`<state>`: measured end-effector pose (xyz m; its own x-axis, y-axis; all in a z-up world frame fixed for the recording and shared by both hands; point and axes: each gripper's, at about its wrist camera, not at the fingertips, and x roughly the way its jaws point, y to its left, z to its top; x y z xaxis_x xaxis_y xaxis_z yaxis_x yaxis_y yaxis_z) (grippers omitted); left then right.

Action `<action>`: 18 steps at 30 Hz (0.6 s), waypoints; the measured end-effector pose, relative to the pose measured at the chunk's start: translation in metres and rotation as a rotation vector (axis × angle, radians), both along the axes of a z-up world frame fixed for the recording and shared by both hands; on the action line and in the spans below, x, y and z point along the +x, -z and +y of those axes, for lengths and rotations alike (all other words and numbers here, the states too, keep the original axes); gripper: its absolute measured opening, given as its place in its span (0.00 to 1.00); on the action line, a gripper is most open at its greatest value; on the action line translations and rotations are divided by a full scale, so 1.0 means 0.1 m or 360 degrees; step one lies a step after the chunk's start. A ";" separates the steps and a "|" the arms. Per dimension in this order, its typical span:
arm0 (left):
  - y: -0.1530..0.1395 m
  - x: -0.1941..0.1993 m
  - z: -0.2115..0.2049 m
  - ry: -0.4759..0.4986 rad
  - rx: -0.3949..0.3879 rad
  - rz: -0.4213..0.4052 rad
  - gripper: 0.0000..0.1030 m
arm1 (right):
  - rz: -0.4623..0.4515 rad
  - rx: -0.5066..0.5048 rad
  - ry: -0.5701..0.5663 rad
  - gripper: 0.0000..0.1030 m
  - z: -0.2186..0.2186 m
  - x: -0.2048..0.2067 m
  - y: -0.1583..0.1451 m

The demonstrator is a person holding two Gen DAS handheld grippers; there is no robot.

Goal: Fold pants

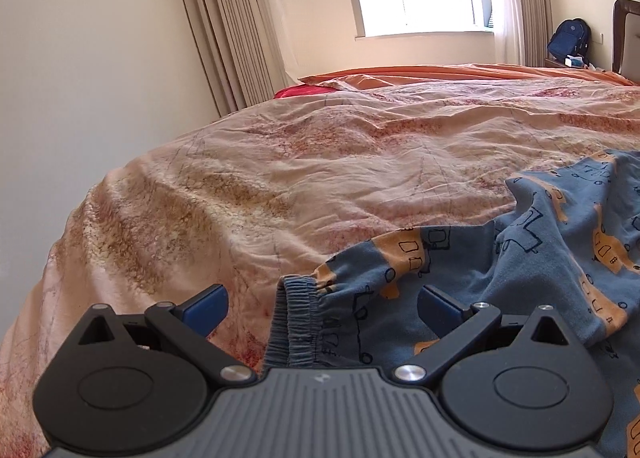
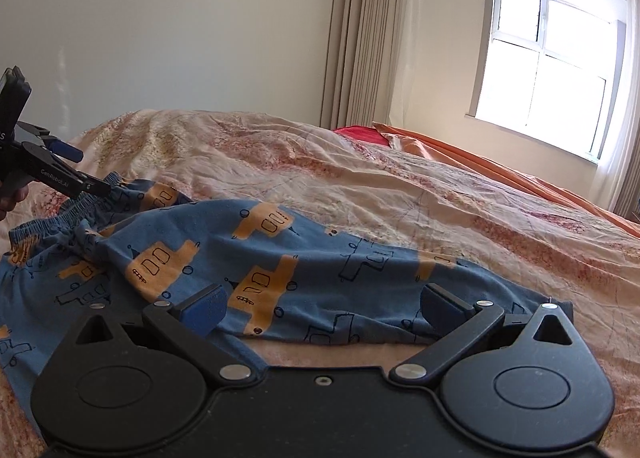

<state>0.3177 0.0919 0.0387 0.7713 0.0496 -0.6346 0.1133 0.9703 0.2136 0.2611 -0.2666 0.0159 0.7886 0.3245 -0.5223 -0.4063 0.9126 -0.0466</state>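
Observation:
Blue pants (image 2: 248, 258) with orange vehicle prints lie rumpled on the bed, waistband to the left, a leg running right. In the left wrist view the elastic waistband (image 1: 298, 322) lies between the fingers of my open left gripper (image 1: 322, 308). The left gripper also shows in the right wrist view (image 2: 86, 174), at the waistband (image 2: 44, 226). My right gripper (image 2: 322, 308) is open, just above the pants leg near its hem end (image 2: 560, 308), holding nothing.
The bed is covered by a wrinkled peach floral quilt (image 1: 320, 162); it drops off at the left edge. An orange sheet (image 1: 440, 72) and a red cloth (image 1: 308, 90) lie at the far side. A window, curtains and a blue backpack (image 1: 570, 38) stand beyond.

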 end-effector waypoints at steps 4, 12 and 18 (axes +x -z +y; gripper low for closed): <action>0.03 0.07 -0.04 0.0050 0.0045 0.0005 1.00 | 0.0028 0.0013 0.0031 1.00 0.02 0.12 0.10; 0.03 0.31 -0.04 0.0343 0.0000 -0.0021 1.00 | 0.0093 0.0044 -0.0085 1.00 -0.02 0.45 0.13; 0.14 0.54 -0.16 0.0656 0.0161 0.0008 1.00 | 0.0212 0.0124 -0.0493 1.00 0.06 0.97 0.03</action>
